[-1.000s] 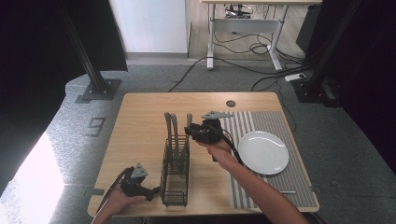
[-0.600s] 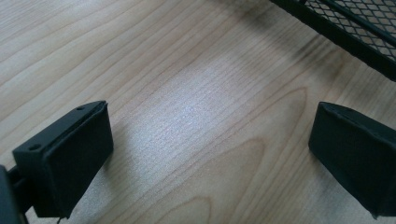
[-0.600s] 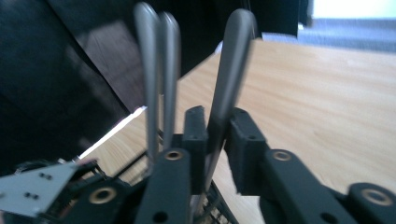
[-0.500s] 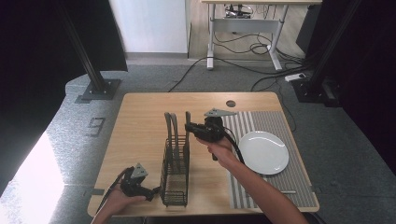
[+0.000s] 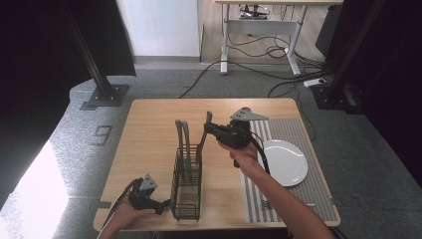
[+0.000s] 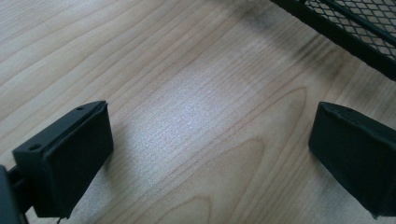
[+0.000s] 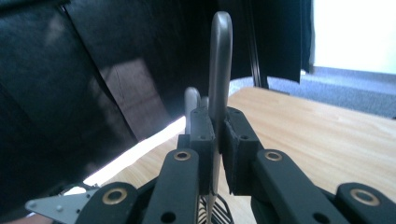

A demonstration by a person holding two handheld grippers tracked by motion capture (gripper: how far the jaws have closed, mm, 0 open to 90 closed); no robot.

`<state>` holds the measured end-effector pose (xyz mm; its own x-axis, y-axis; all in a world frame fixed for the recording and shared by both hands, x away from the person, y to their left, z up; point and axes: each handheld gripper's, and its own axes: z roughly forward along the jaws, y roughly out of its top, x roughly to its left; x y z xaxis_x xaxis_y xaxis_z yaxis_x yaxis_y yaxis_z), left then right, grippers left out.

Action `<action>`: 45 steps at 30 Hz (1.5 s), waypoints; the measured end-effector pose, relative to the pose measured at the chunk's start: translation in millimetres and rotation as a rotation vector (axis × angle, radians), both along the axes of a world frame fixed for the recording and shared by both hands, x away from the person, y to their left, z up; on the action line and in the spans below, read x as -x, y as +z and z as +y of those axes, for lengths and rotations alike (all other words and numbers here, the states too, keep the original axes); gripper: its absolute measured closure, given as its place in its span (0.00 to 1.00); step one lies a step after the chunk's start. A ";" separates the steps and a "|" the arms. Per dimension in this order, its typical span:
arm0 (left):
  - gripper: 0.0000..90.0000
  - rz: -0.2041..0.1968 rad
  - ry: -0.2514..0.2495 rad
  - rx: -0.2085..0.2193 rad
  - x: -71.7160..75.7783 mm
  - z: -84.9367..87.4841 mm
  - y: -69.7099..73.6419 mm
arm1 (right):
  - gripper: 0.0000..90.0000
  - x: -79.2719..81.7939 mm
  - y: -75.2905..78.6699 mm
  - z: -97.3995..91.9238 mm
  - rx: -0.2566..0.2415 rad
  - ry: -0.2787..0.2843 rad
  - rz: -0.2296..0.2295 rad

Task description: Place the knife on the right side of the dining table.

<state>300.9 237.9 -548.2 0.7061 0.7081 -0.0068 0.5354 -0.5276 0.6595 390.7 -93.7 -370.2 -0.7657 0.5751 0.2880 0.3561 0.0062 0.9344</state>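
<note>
– so, what does the right gripper (image 5: 215,130) hold now?

– a grey utensil (image 7: 219,60), by its handle. in the right gripper view the two pads are pressed on it from both sides, and the handle rises above them. from the high view the utensil stands a little tilted, its lower end down in the black mesh caddy (image 5: 186,186) near the middle of the table (image 5: 149,129). i cannot tell if it is a fork, a spoon or a knife; the working end is hidden.

– and the other hand?

– the left gripper (image 5: 164,204) lies low at the near left corner of the table, just beside the caddy's near end. its jaws are wide apart with only bare wood between them, so it holds nothing.

– what may go wrong, you think?

– the caddy is light wire and nobody holds it. if the utensil catches on the mesh, or on the two other handles (image 5: 182,130) standing in it, the whole caddy could lift or tip toward the striped mat (image 5: 298,196) and the white plate (image 5: 283,162). also the grip is on a narrow smooth handle; i think it can turn or slip between the pads if pulled at an angle.
</note>
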 end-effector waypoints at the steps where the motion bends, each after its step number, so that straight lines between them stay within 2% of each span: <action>1: 0.00 0.001 0.000 0.000 0.0 0.0 0.1 | 0.92 1.5 3.0 -3.0 -0.007 -0.003 -0.006; 7: 0.00 -0.001 0.001 -0.002 0.1 0.1 0.0 | 0.92 11.1 21.9 -21.9 -0.083 -0.015 -0.036; 11: 0.00 -0.001 0.002 -0.001 0.1 0.0 0.0 | 0.92 19.4 42.3 -39.2 -0.132 -0.040 -0.089; 15: 0.00 -0.001 0.001 -0.001 0.1 0.0 0.0 | 0.92 22.0 48.7 -51.4 -0.128 -0.044 -0.094; 21: 0.00 -0.001 0.004 -0.001 0.3 -0.1 0.0 | 0.92 14.4 28.9 -56.2 -0.080 -0.070 -0.056; 26: 0.00 -0.001 0.004 -0.002 0.3 -0.1 0.0 | 0.92 2.7 10.6 -58.7 -0.064 -0.101 -0.014; 32: 0.00 -0.001 0.003 -0.001 0.3 0.0 0.0 | 0.92 -8.2 -7.8 -64.7 -0.054 -0.143 0.014; 38: 0.00 0.000 0.003 -0.001 0.3 -0.1 0.0 | 0.92 -16.1 -14.3 -73.3 -0.065 -0.171 0.029; 45: 0.00 -0.001 0.009 0.000 0.6 -0.4 -0.1 | 0.92 -23.1 -16.0 -79.4 -0.068 -0.203 0.023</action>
